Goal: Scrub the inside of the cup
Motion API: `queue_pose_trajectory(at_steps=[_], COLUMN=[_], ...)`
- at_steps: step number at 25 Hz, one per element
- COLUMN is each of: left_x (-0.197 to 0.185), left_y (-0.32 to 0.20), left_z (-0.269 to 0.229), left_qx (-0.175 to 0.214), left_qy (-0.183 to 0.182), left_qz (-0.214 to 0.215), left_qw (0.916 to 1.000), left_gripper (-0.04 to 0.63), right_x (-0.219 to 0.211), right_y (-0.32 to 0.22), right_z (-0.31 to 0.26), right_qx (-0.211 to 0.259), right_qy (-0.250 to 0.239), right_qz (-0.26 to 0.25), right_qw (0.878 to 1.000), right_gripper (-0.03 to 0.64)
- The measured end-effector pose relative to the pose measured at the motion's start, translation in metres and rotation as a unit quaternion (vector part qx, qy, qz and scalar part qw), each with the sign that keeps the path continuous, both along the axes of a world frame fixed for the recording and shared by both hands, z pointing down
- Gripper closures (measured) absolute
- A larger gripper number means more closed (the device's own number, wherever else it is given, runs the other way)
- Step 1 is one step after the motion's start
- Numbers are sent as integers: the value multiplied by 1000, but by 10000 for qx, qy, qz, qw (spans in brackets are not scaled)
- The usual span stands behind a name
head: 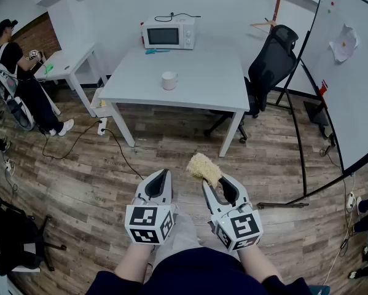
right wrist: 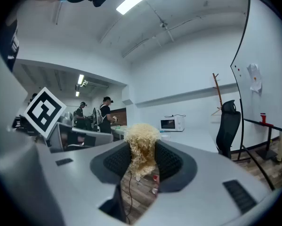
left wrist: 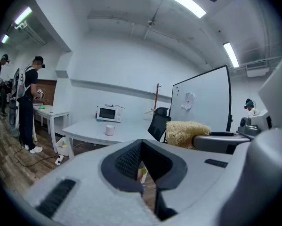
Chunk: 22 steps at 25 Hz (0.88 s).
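The white cup (head: 169, 80) stands upright on the bench (head: 202, 94), well apart from both grippers and almost straight ahead of the left gripper (head: 161, 176), which is closed and empty. The right gripper (head: 211, 185) grips a straw-coloured fibre scrubber (head: 204, 168).

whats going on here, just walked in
A person stands back from the white table, a gripper in each hand. The right gripper is clamped on a straw-coloured fibrous scrubber; the left gripper is shut and empty. The white cup sits untouched on the table, near the microwave. Scrubbing has not started.
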<state>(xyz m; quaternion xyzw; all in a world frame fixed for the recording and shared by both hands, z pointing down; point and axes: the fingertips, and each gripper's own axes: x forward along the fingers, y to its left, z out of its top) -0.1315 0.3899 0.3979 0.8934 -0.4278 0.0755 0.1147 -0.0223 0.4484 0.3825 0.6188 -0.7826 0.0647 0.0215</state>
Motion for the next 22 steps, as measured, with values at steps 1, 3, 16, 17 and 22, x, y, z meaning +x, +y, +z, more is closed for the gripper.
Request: queue_pose_trajectory(at_steps=[1,3,16,17,22], left_x=[1,2,4,4,9], left_y=[1,2,3,2,-21], left_z=[1,2,12,13,26], left_qx=[-13,-38,-184,-206,-349], left_qy=[2,4,34,48,34], left_qz=[12,38,8,26,30], left_qw=[10000,10000,9998,9998,9994], left_gripper=[584,584,584,584,584], right_x=[0,0,-3,-3,3], right_y=[0,1,-3,-5,-32], right_z=[0,0,4,6,15], right_qx=[2,7,-95,-129,-231], right_qy=[9,30,51,46,1], right_qz=[-10,-30,-201,-207,-185], right_qw=[10000,10000,9997,9997,9996], right_gripper=[459,459,459,459,459])
